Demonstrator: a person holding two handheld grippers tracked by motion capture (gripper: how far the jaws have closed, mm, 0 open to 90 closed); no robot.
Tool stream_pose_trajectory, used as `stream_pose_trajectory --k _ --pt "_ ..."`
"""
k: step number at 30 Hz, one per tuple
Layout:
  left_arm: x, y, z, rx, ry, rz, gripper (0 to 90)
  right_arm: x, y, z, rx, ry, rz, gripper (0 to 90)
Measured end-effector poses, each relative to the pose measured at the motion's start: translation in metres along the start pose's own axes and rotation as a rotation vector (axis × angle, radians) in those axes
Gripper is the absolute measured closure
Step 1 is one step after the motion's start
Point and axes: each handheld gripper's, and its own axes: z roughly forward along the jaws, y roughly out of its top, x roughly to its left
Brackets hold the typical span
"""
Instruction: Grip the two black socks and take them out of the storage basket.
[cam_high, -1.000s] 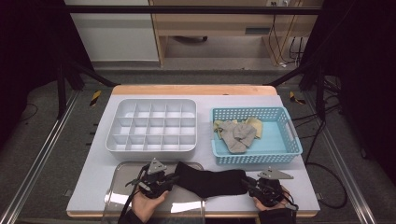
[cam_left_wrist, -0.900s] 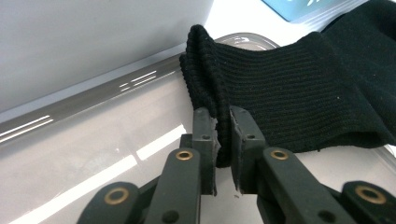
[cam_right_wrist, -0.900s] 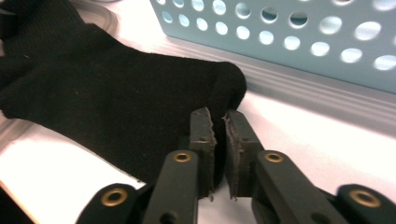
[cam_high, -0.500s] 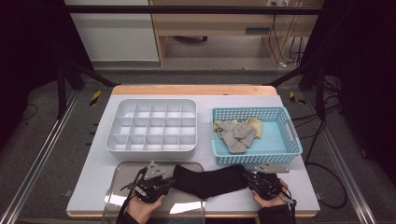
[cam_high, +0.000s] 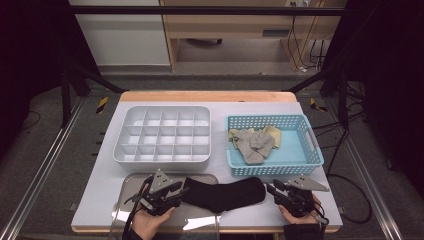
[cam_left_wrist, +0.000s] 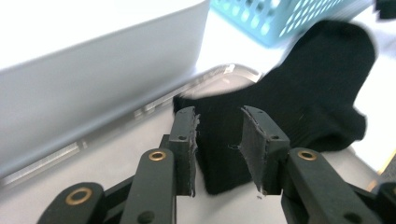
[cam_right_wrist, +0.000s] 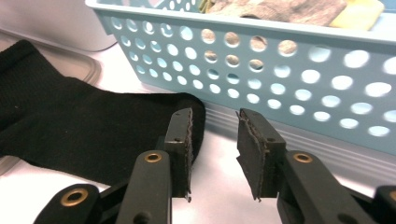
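the white counter (cam_high: 100, 190) carries, at the back, a white divided organiser (cam_high: 162, 134) and to its right a blue perforated basket (cam_high: 295, 165) holding a heap of grey and yellowish socks (cam_high: 254, 142), likely waiting their turn. nearer the person lies a clear tray (cam_high: 200, 220), and across its right part, reaching onto the bare counter, the black sock (cam_high: 225, 193) lies flat and stretched lengthwise, probably pulled out so it can be smoothed or folded. the left claw (cam_left_wrist: 219, 140) sits at the cuff end; its jaws have just been opening and now stand partly apart, the cuff between them but the pads not pressing. the right claw (cam_right_wrist: 215, 140) at the toe end has likewise just been opening, with the toe beside its left pad, released.
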Motion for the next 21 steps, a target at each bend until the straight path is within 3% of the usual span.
stream_pose_trajectory --k 10,17,21 --pt "-0.029 0.02 0.024 0.025 -0.053 0.053 86.3 0.005 -0.003 0.006 0.01 0.016 -0.01 61.2" --pt "-0.047 0.023 0.049 0.054 -0.083 0.081 88.9 0.007 -0.005 0.01 0.021 0.021 0.003 59.4" --pt "-0.051 0.019 0.066 0.078 -0.102 0.066 89.0 0.008 -0.008 0.013 0.039 0.022 0.005 58.9"
